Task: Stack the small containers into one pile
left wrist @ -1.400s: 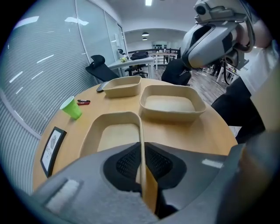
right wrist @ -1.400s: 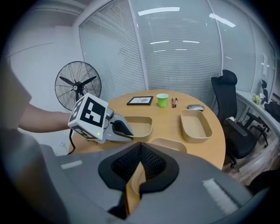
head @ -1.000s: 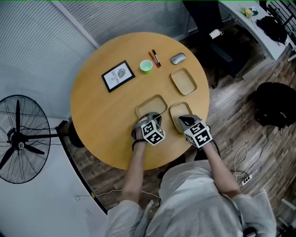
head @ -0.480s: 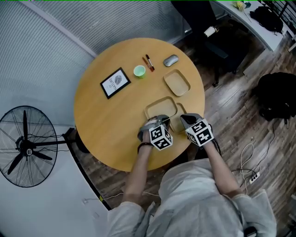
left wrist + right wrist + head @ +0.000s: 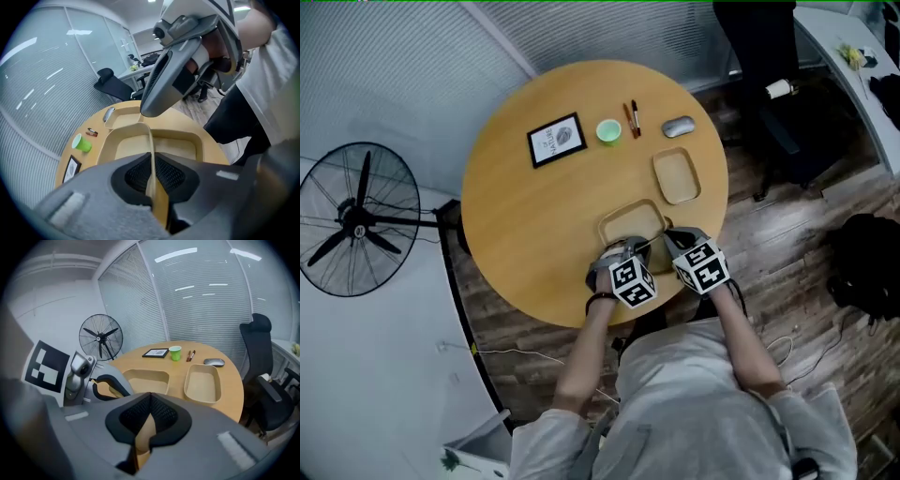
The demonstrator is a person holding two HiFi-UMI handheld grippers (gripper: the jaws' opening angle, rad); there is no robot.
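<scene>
Three shallow tan trays are on the round wooden table (image 5: 516, 216). The far tray (image 5: 676, 175) lies free near the mouse. My left gripper (image 5: 625, 255) is shut on the near rim of the middle tray (image 5: 630, 223); that thin rim (image 5: 151, 154) runs edge-on between the pads. My right gripper (image 5: 678, 242) is shut on a tan rim (image 5: 140, 437) of the third tray, which lies mostly hidden beneath it. From the right gripper view the middle tray (image 5: 145, 379) and the far tray (image 5: 202, 383) lie ahead, with the left gripper (image 5: 101, 385) at the left.
At the table's far side are a framed picture (image 5: 557, 139), a green cup (image 5: 608, 131), two pens (image 5: 633, 117) and a grey mouse (image 5: 678, 127). A floor fan (image 5: 358, 220) stands to the left, an office chair (image 5: 769, 75) behind. The near table edge is just under both grippers.
The third tray, in plain sight beside the middle tray a second ago, is now mostly covered by the right gripper and sits tight against it. The head view has swung.
</scene>
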